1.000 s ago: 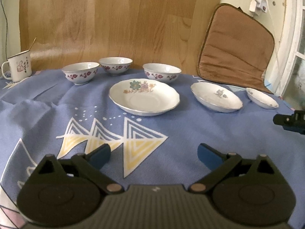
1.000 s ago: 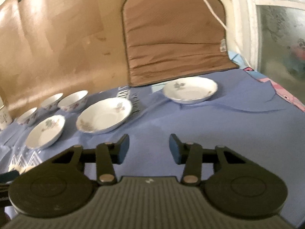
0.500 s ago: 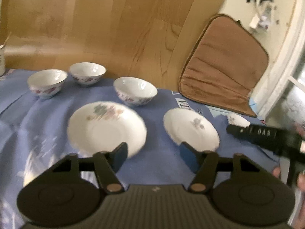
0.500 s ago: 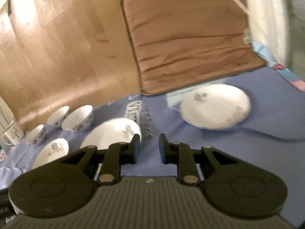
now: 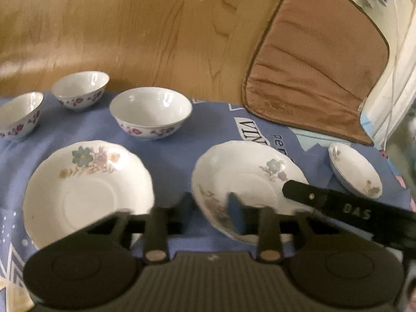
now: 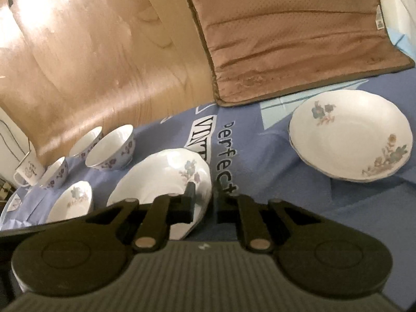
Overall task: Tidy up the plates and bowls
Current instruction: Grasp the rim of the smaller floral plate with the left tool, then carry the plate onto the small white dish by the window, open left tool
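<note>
Three white floral plates and three bowls sit on a blue cloth. My left gripper (image 5: 212, 212) is open and straddles the near left rim of the middle plate (image 5: 247, 176), one finger inside, one outside. My right gripper (image 6: 205, 202) is open and straddles the right rim of the same plate (image 6: 161, 179); its body shows in the left wrist view (image 5: 338, 210). The left plate (image 5: 85, 192) lies beside it and the right plate (image 6: 351, 135) lies further right. Bowls (image 5: 150, 114) (image 5: 80, 89) (image 5: 18, 114) stand behind.
A brown cushion (image 6: 291, 31) leans on the wooden headboard (image 5: 117, 33) behind the dishes. A white mug (image 6: 27, 170) stands at the far left. The blue cloth (image 6: 260, 161) has printed lettering between the middle and right plates.
Both grippers moved forward and down onto the middle plate. Their jaws have narrowed and now straddle the plate's opposite rims.
</note>
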The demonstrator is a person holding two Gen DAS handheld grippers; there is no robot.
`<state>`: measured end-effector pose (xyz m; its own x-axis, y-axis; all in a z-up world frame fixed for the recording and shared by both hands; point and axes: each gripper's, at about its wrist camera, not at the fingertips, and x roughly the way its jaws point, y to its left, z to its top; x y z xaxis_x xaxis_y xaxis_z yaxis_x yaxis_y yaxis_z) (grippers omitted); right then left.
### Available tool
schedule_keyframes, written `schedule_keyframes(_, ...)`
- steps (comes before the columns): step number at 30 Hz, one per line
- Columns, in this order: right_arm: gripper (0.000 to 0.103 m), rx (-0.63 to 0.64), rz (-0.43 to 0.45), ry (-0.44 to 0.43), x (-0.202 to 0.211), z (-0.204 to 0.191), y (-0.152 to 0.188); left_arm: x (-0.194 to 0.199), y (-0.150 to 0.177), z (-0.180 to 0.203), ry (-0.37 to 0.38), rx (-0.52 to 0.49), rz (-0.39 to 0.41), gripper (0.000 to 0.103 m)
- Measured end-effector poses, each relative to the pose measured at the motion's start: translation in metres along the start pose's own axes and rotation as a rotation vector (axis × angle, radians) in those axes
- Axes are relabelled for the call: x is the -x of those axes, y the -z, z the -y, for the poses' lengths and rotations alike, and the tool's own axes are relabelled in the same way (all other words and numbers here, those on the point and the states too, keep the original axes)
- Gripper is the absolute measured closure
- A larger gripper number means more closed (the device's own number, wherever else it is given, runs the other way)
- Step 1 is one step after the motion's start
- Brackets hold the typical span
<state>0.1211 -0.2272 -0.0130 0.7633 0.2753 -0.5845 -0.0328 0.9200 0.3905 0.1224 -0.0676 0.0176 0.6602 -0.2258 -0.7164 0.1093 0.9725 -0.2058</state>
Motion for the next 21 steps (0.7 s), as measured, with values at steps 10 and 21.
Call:
schedule_keyframes(10,0.09,0.076,0.086,0.141,0.085,0.016,0.034,0.034,0.037,0.06,0.196,-0.094,-0.075,0.079)
schedule_keyframes(21,0.09,-0.099,0.177,0.334,0.179,0.087,0.079,0.045,0.085,0.159,0.315,-0.32,-0.101,0.078)
